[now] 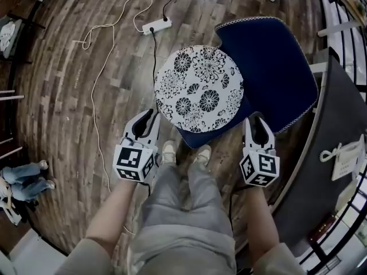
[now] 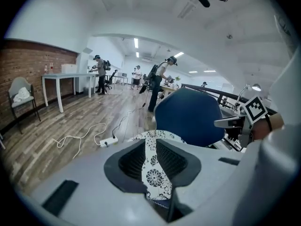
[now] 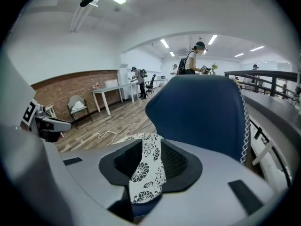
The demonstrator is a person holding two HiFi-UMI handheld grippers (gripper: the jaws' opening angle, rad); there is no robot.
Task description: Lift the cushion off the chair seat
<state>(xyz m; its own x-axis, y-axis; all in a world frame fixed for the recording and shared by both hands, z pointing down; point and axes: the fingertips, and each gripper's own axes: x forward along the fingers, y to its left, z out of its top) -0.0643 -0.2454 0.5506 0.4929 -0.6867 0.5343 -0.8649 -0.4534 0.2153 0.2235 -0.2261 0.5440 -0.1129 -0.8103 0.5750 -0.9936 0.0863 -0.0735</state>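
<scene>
One round cushion [image 1: 198, 90], white with dark flower prints, lies on the seat of one blue chair [image 1: 275, 62] just above the middle of the head view, covering most of the seat; the blue back spreads to the upper right. Two claws come at it from below. The left claw [image 1: 144, 119] has its tips just beside the cushion's lower-left rim, and the right claw [image 1: 255, 120] sits just beside the lower-right rim. Each carries one marker cube, left [image 1: 134, 162] and right [image 1: 260, 169].

In the left gripper view the left claw [image 2: 151, 141] stands a little open, with a narrow strip of the cushion [image 2: 153, 175] showing in the gap and the chair back [image 2: 188, 117] above it. In the right gripper view the right claw [image 3: 150, 145] is parted somewhat wider, again with the cushion's patterned edge [image 3: 148, 171] in the gap under the blue back [image 3: 202, 112]. Neither claw visibly presses on the fabric.

On the wooden floor [image 1: 69, 125], one white power strip [image 1: 156, 26] lies at the upper middle of the head view, with one white cable [image 1: 94, 90] looping down the left. The person's two shoes [image 1: 184, 152] stand between the claws.
</scene>
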